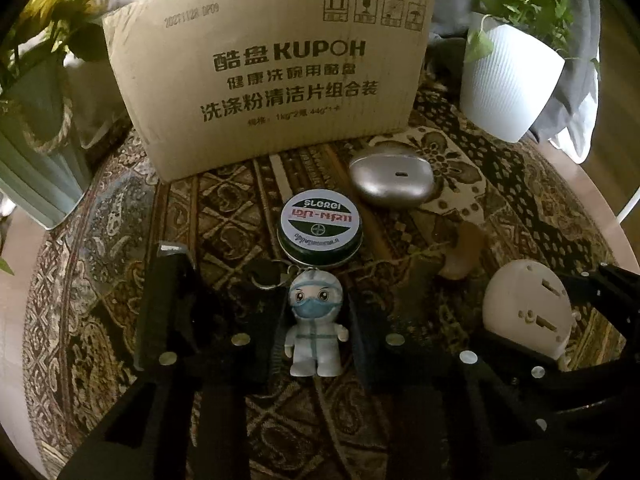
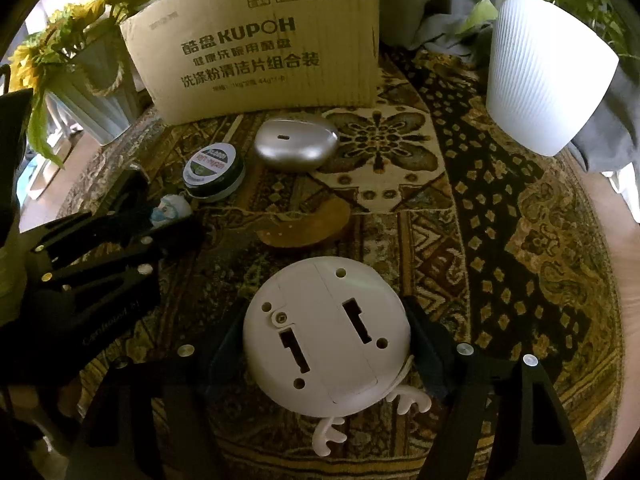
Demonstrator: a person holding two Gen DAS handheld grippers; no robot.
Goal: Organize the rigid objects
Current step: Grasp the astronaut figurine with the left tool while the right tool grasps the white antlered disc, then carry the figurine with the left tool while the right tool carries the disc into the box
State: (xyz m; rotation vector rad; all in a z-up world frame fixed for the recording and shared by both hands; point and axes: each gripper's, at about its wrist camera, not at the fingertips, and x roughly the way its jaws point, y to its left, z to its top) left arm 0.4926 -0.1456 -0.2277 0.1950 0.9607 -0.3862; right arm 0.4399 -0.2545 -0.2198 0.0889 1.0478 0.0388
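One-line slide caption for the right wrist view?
Right gripper closing around the round white device; left gripper grips the figurine keychain.

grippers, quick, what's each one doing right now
left gripper: shut on the masked figurine keychain.
right gripper: jaws around the round white device; whether the pads press on it cannot be told.

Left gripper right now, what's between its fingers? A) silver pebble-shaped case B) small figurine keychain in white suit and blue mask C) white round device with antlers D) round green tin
B: in the left wrist view the left gripper has its fingers closed on either side of the figurine keychain, while the green tin and silver case lie beyond it on the patterned cloth.
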